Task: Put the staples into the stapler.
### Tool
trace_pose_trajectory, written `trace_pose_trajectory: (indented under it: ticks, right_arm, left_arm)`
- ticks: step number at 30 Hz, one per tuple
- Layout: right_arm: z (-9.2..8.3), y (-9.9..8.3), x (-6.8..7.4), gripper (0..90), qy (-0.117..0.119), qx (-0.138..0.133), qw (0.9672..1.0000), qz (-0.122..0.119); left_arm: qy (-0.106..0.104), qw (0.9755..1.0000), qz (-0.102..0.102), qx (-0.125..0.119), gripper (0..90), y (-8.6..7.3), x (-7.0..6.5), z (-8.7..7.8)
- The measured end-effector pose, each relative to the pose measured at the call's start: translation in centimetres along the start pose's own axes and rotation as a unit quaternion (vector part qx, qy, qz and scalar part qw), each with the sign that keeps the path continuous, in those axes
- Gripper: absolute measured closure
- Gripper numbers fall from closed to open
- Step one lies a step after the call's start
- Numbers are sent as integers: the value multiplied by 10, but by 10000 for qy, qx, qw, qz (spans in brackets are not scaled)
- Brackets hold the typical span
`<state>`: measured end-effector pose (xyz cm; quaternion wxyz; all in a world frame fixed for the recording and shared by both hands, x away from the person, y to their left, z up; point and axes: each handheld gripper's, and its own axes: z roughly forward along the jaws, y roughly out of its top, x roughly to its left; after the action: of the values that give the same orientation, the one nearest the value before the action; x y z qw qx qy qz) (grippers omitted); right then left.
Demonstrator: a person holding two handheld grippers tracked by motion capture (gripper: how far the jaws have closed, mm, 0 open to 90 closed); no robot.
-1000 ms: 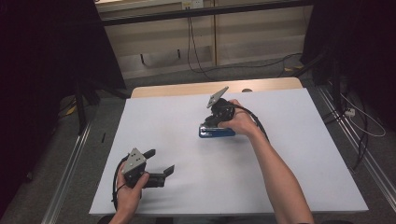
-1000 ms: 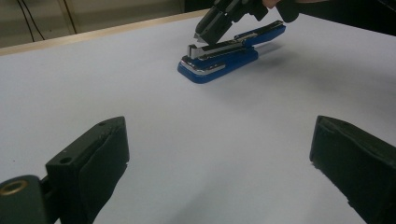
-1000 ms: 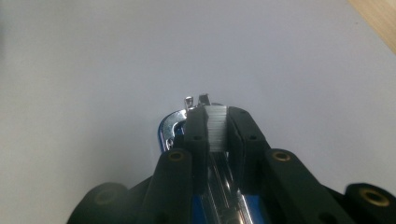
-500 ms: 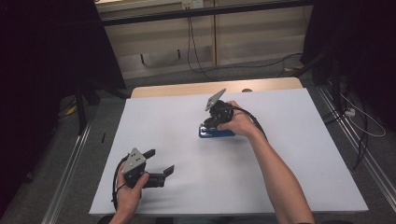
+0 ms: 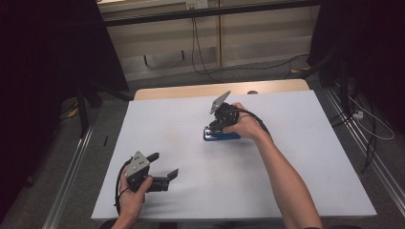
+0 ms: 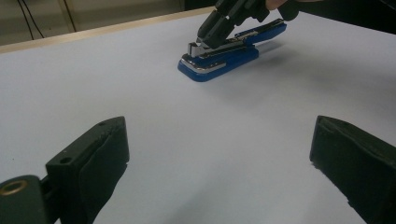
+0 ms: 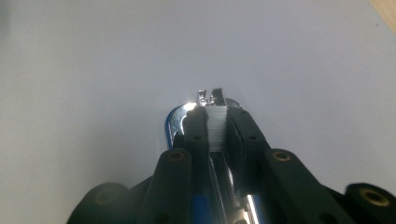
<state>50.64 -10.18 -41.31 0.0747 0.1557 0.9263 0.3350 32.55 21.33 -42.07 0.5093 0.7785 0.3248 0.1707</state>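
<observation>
A blue stapler (image 5: 222, 137) lies on the white table (image 5: 296, 162), a little past the middle. My right gripper (image 5: 213, 128) points down at its front end, and in the right gripper view (image 7: 215, 114) the jaws are shut on a silver strip of staples (image 7: 216, 128) above the stapler's chrome nose (image 7: 173, 122). From the left gripper view I see the stapler (image 6: 224, 58) with the right gripper (image 6: 201, 41) leaning onto its front. My left gripper (image 5: 165, 164) rests near the table's front left, open, with nothing between its fingers (image 6: 100, 149).
A wooden edge (image 5: 191, 90) borders the table's far side. Cables (image 5: 205, 67) run across the floor behind it. Metal rails (image 5: 71, 171) flank the table on both sides.
</observation>
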Motion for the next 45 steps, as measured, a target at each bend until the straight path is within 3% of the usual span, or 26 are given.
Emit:
trace_pose_trajectory:
  ticks: [21,45]
  right_arm:
    - [-2,0,-3,795,95,57,9992,-396]
    - [-2,1,-4,795,112,15,9992,-395]
  left_arm:
    - [5,10000,12,0,50,0,0,1]
    - [-7,10000,12,10,50,0,0,1]
